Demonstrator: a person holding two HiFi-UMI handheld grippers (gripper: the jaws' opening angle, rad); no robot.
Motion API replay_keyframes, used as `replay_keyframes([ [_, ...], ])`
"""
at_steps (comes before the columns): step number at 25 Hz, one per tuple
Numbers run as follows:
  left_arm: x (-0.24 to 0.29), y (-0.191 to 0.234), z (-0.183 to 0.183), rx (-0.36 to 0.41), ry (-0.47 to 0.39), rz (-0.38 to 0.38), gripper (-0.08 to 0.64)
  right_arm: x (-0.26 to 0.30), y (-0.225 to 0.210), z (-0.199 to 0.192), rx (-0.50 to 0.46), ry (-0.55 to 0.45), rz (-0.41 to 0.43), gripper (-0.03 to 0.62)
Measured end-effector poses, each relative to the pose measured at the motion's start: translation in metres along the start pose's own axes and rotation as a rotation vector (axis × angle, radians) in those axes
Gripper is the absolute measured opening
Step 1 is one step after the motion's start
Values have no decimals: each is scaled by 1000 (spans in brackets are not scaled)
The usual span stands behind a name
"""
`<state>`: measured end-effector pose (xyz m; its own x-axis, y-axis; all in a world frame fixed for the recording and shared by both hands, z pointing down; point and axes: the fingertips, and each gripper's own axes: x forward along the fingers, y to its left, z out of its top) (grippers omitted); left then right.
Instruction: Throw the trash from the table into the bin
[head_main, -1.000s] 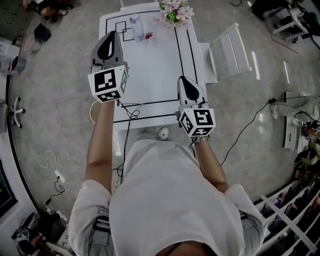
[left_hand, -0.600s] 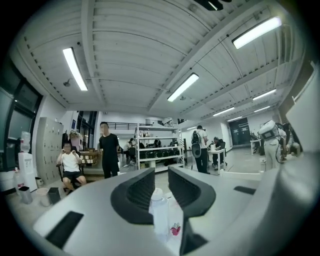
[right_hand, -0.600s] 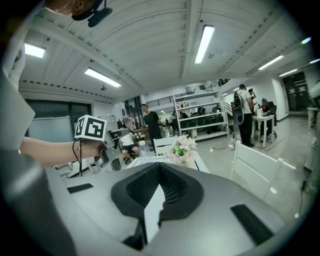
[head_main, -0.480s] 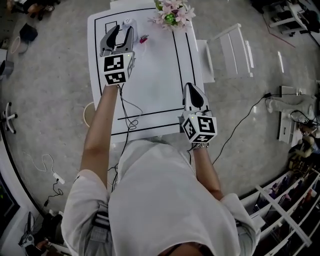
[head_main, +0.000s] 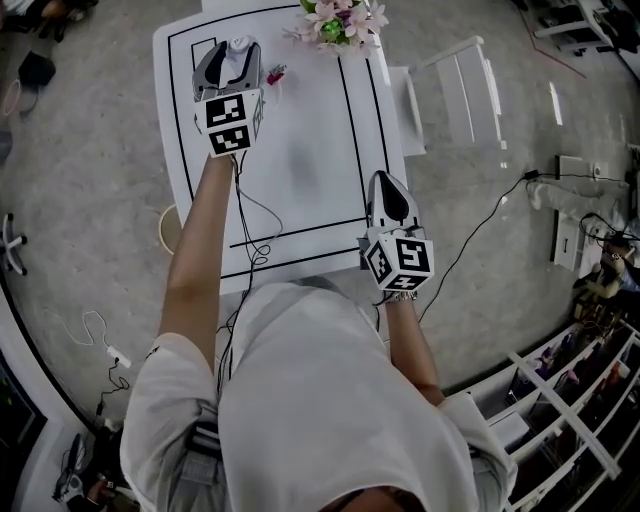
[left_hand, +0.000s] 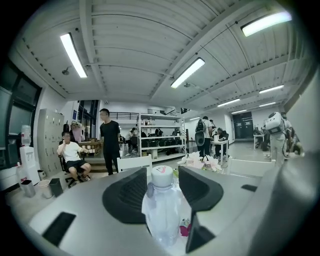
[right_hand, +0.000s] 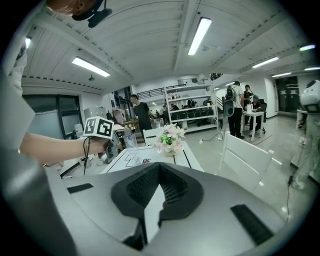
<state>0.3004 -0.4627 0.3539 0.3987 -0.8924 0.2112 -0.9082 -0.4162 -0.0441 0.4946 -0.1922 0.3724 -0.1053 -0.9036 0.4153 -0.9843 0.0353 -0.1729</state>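
A clear plastic bottle (left_hand: 162, 210) with a white cap stands upright at the table's far left. My left gripper (left_hand: 163, 172) reaches around it. Its jaws have just been opening and now stand open on either side of the bottle, without pressing on it. From the head view the bottle (head_main: 240, 47) shows just past the left gripper (head_main: 230, 66). A small pink wrapper (head_main: 275, 73) lies right of the bottle. My right gripper (head_main: 386, 183) hovers shut and empty over the table's near right edge. Its own view (right_hand: 160, 168) shows the tips meeting.
The white table (head_main: 310, 150) carries black taped lines. A pot of pink flowers (head_main: 335, 22) stands at its far edge. A white chair (head_main: 455, 90) is at the right. A round pale rim (head_main: 163, 228) sits on the floor at the left. People stand and sit in the background.
My left gripper has moved forward and down to the far left corner, and its jaws went from shut to open around the bottle. The right gripper has shifted only slightly.
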Motion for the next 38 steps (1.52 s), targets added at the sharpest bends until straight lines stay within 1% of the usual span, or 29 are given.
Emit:
replay_keyframes([
  [3, 5, 2, -7, -5, 15, 10, 191, -1, -2, -5, 5, 5, -8, 2],
  [4, 5, 3, -9, -9, 21, 14, 149, -2, -2, -6, 4, 6, -9, 2],
  [8, -4, 2, -6, -18, 7, 20, 144, -8, -1, -5, -4, -4, -9, 2],
  [14, -43, -4, 9, -43, -40, 21, 144, -21, 3, -4, -7, -24, 12, 2],
  [19, -86, -7, 26, -45, -77, 30, 144, -34, 15, -1, -22, -47, 58, 2],
  [25, -143, -5, 45, -21, -112, 73, 144, -57, 31, -5, -43, -62, 122, 2],
  [31, -213, -3, 59, 26, -135, 140, 144, -76, 50, -8, -59, -90, 206, 2],
  [38, -300, 11, 75, 16, -175, 227, 144, -98, 85, -18, -88, -93, 318, 2],
])
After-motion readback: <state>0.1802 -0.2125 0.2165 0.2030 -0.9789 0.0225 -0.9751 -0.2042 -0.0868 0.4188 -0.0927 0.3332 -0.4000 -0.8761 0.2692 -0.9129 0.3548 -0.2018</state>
